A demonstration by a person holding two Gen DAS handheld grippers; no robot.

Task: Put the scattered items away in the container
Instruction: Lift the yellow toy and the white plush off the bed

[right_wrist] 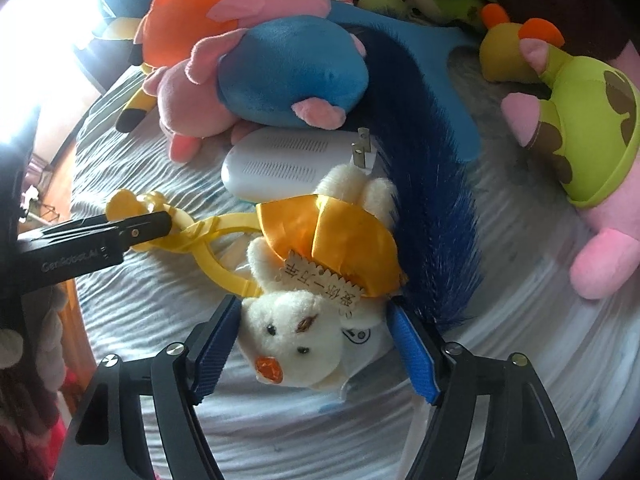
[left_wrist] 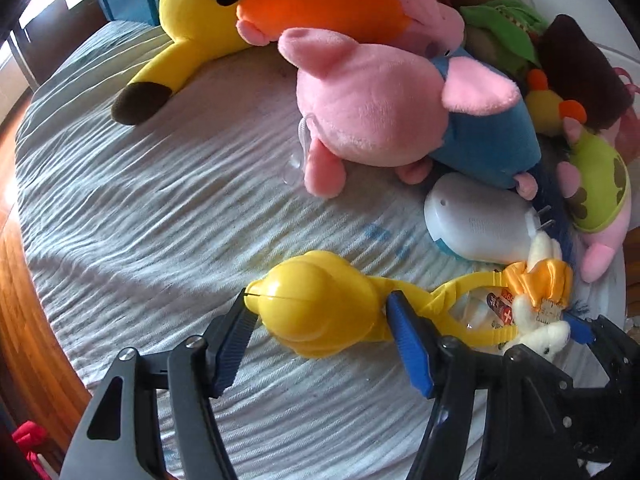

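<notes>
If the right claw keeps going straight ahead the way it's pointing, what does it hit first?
The white plush duck: its head already sits between the open right claw fingers. Beyond it come the duck's orange satin bow and the white plug-in device, though depth is hard to judge here.
</notes>
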